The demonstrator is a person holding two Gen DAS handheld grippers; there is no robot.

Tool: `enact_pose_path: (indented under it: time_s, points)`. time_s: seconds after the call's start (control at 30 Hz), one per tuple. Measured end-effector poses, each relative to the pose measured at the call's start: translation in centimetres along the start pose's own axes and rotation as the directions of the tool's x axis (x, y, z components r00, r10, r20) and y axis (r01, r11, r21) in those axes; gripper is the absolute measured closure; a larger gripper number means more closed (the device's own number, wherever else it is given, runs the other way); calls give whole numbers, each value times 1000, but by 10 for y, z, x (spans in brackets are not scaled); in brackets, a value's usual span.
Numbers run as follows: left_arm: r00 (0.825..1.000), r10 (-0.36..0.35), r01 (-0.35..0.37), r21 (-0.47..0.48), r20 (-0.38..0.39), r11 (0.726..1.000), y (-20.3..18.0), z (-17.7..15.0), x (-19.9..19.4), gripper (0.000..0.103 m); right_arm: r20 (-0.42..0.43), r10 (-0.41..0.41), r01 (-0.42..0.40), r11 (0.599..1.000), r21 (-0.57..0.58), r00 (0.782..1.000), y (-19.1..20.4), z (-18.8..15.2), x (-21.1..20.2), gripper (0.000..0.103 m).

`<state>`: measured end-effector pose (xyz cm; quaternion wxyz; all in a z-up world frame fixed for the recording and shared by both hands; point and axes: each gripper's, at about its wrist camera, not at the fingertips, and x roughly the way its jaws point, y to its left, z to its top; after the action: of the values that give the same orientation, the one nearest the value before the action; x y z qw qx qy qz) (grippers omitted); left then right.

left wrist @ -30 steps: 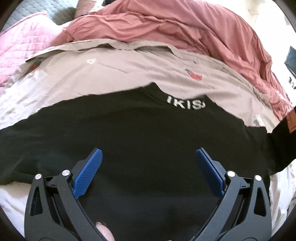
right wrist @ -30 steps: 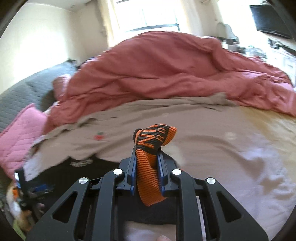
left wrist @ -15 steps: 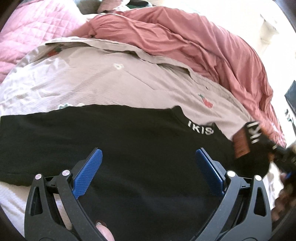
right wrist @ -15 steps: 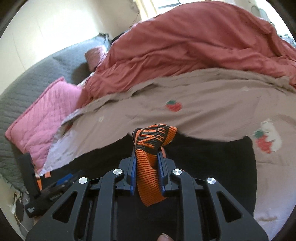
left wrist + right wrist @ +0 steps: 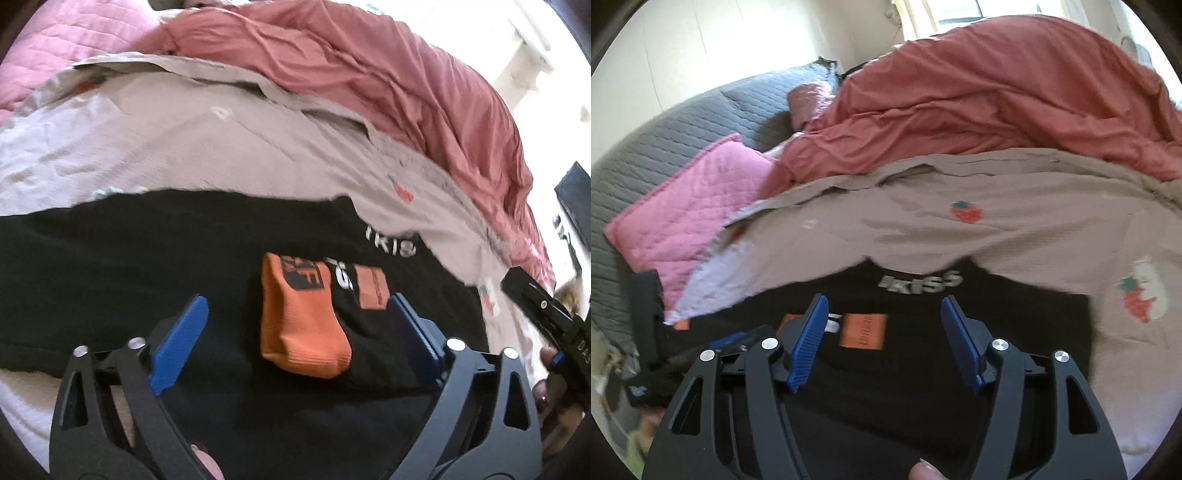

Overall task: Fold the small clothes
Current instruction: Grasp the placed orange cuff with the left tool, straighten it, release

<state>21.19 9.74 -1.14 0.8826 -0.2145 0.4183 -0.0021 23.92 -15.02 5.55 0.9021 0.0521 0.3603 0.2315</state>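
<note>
Right gripper (image 5: 882,341) is what changed: half a sec ago we had it pinching the orange-and-black sock upright between the pads, & now its jaws are opening w/ nothing between them, only black cloth past the blue pads. We read that as the drop done. The sock (image 5: 303,317) now lies flat on the black garment (image 5: 129,266), orange end toward us, black part w/ an orange patch to its right, just near of the white "IKISS" lettering at the garment's far edge. In the right wrist view only that patch and a bit of white print show, left of centre, partly behind the left pad. Left gripper (image 5: 297,341) was spread at its widest a sec ago & its jaws are closing a little now; the sock sits in the gap, but we see no pad pressing it, so not a grip yet. Its right pad is very close to the sock's black part; contact we can't tell. The black garment has stayed spread on the beige strawberry-print sheet (image 5: 1015,206), w/ the red duvet (image 5: 997,103) heaped at the far side & a pink pillow (image 5: 687,206) far left. Our take: the sock is set down where both claws can reach it, so next comes folding or pairing it, prob. w/ the left claw going first.
</note>
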Motion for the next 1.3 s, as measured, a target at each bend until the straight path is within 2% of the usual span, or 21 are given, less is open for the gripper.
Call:
enact_pose_path:
  time_s: [0.07,0.1,0.17,0.23,0.27,0.3,0.4,0.53,0.63,0.7,0.8,0.9,1.07,1.13,1.2,1.23,1.3]
  points:
    - [996,83,-82,38,-27,996,-5,-6,13,21,-1,-43,43,999,1,999,-12,-8,-2,41]
    - [992,119,-117,50,-39,992,-6,-9,20,30,-9,-61,61,998,8,998,-19,-11,-3,41]
    - [988,142,-139,53,-53,989,-5,-11,28,41,-20,-98,99,995,14,995,-32,-19,-3,41]
    - [988,154,-151,71,-34,986,-8,-11,29,56,-25,-135,135,991,16,991,-43,-26,-5,41]
    - [990,141,-138,80,-23,987,-10,-10,28,89,-24,-157,157,987,19,987,-50,-29,-8,41]
    - [991,132,-131,84,-15,988,-12,-10,26,101,-24,-168,169,985,26,985,-55,-32,-10,41]
    - [989,145,-149,132,38,980,-20,-11,15,102,-31,-213,215,974,77,976,-79,-39,-19,41]
    - [992,73,-83,107,102,991,-16,-2,-11,102,-32,-269,271,955,123,963,-104,-45,-32,41]
    - [986,113,-124,87,119,988,-7,3,-17,102,-34,-289,291,951,106,957,-106,-49,-35,41]
    - [990,112,-118,59,85,991,2,4,-9,102,-40,-300,302,949,85,953,-102,-51,-33,41]
    - [989,143,-145,74,26,987,6,-1,7,101,-50,-293,295,954,53,955,-91,-52,-23,41]
    - [987,159,-159,83,12,984,7,-3,11,100,-57,-272,271,962,-11,961,-71,-52,-11,41]
    - [976,212,-215,98,43,972,10,-1,2,97,-107,-261,252,963,-94,959,-53,-52,19,41]
    - [968,243,-249,95,70,964,12,2,-5,96,-148,-308,292,949,-115,940,-55,-55,31,41]
    - [954,276,-288,95,117,953,13,6,-16,97,-195,-364,348,931,-109,911,-66,-62,40,41]
    - [949,279,-295,103,146,950,11,8,-23,96,-204,-355,344,935,-90,912,-71,-65,41,41]
    - [954,251,-272,123,163,954,5,9,-29,96,-199,-338,330,941,-72,920,-75,-67,39,41]
